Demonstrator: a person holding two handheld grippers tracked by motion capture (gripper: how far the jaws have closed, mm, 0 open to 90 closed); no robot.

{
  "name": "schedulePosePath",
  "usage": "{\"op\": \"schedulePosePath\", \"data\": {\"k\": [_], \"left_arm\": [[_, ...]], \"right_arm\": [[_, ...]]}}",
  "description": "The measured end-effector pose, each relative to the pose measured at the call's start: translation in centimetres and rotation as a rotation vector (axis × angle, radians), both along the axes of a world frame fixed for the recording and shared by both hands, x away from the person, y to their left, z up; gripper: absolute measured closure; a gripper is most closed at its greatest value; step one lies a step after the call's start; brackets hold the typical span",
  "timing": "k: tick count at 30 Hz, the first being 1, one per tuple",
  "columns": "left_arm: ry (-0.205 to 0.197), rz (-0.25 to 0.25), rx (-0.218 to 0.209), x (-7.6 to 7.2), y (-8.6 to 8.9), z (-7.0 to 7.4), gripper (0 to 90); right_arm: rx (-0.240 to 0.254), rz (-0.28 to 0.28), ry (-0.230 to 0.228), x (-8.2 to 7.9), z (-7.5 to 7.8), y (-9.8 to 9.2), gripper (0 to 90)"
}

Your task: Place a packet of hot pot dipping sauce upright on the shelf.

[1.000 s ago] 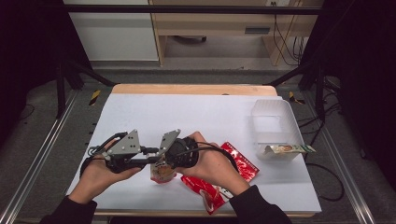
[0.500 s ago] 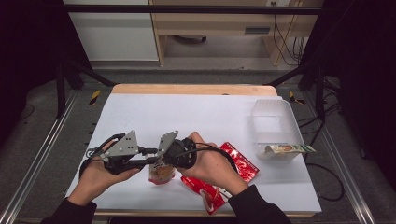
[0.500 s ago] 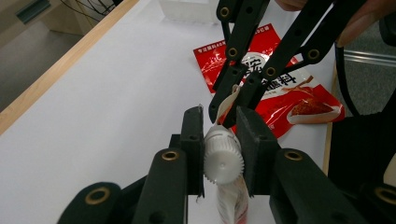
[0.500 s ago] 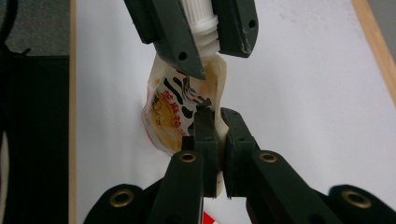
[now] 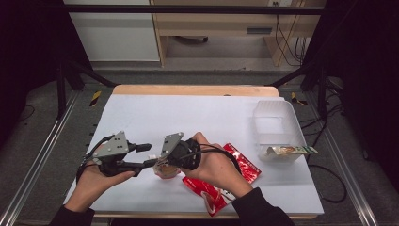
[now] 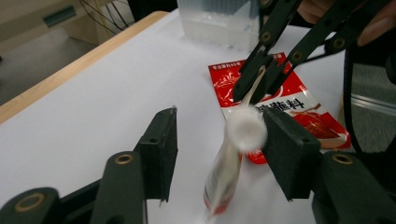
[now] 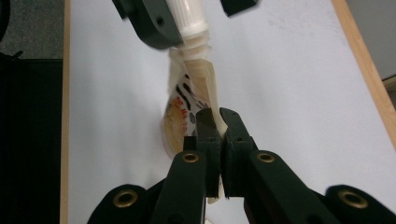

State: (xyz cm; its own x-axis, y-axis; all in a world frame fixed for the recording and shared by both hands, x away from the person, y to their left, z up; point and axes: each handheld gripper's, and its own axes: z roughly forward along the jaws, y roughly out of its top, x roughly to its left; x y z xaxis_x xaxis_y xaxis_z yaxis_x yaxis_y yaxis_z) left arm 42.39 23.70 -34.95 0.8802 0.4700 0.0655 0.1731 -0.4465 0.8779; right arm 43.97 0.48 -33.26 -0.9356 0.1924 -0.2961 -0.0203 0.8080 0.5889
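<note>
A small spouted pouch (image 5: 167, 171) with a white screw cap (image 6: 246, 129) hangs just above the white table. My right gripper (image 7: 218, 119) is shut on the pouch's flat edge (image 7: 187, 116) below the spout. My left gripper (image 6: 222, 127) stands around the cap and its jaws have just been opening. One pad touches the cap's side while the other stands well clear of it. In the high view the left gripper (image 5: 151, 155) and the right gripper (image 5: 163, 164) meet at the pouch near the table's front.
Two red sachets (image 5: 244, 162) (image 5: 207, 193) lie flat under the right forearm. A clear plastic tub (image 5: 277, 127) stands at the right, with a greenish packet (image 5: 289, 150) across its front rim. The table's wooden far edge (image 5: 193, 89) runs along the back.
The left gripper's jaws have spread apart from the cap, and the left hand has shifted slightly left and down. The right gripper has kept its hold on the pouch.
</note>
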Motion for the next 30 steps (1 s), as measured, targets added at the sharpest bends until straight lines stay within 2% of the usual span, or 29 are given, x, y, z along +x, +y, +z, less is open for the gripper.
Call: {"op": "schedulePosePath", "data": {"k": [4, 10, 16, 23, 30], "left_arm": [[-0.013, 0.064, -0.003, -0.8, 1.6, -1.4, 40.9], [-0.007, 0.123, -0.024, -1.8, 3.5, -3.6, 35.9], [0.017, 0.185, -0.045, -1.2, 4.4, -5.2, 25.6], [0.017, 0.201, -0.033, -1.1, 4.4, -6.5, 16.8], [0.024, 0.218, -0.049, -1.2, 5.0, -7.5, 12.1]], "right_arm": [[0.023, -0.022, -0.008, 0.2, 0.9, -1.3, 88.3], [0.007, -0.066, -0.026, 0.9, 2.8, -4.1, 88.3], [0.005, -0.118, -0.052, 1.9, 5.1, -7.3, 88.3], [0.006, -0.162, -0.074, 3.1, 7.9, -10.5, 88.2], [0.007, -0.181, -0.097, 3.7, 9.5, -13.1, 88.2]]}}
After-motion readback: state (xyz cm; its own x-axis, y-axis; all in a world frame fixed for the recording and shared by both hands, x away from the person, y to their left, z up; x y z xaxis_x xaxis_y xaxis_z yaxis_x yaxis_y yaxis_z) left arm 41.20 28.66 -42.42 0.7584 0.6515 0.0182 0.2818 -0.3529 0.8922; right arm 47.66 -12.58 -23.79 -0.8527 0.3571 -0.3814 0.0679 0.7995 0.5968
